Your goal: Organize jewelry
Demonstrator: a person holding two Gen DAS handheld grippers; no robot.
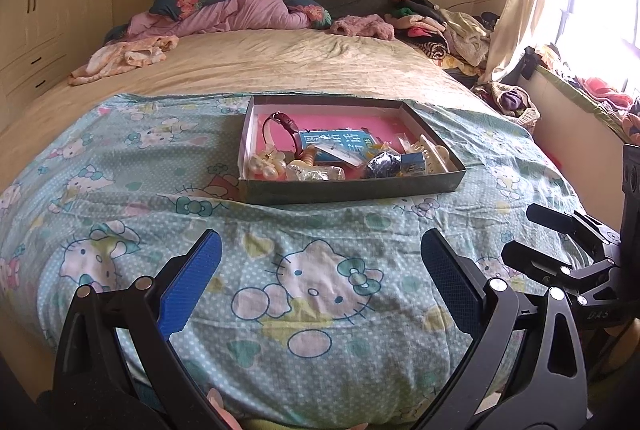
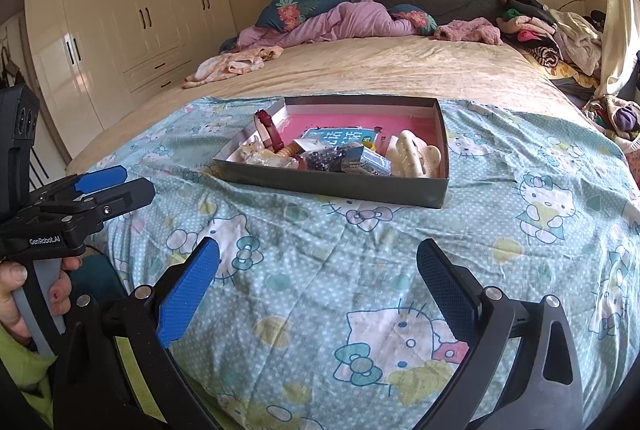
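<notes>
We hold both grippers low over the patterned bedspread [image 1: 320, 230], left gripper [image 1: 320, 270] and right gripper [image 2: 318, 270] spread wide and empty. The jewelry tray [image 1: 352, 188] lies straight ahead, long axis crosswise, about equally near both. Only the right view shows the cream hair claw [image 2: 412, 152] whole.

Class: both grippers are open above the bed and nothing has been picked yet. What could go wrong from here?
1. The shallow dark cardboard box sits on a soft, wrinkled cartoon-cat bedspread, so pressing down may tip it.
2. The trinkets are heaped together; lifting the dark red strap may drag its neighbours.
3. The cream hair claw lies near the wall, crowding a gripper.
</notes>
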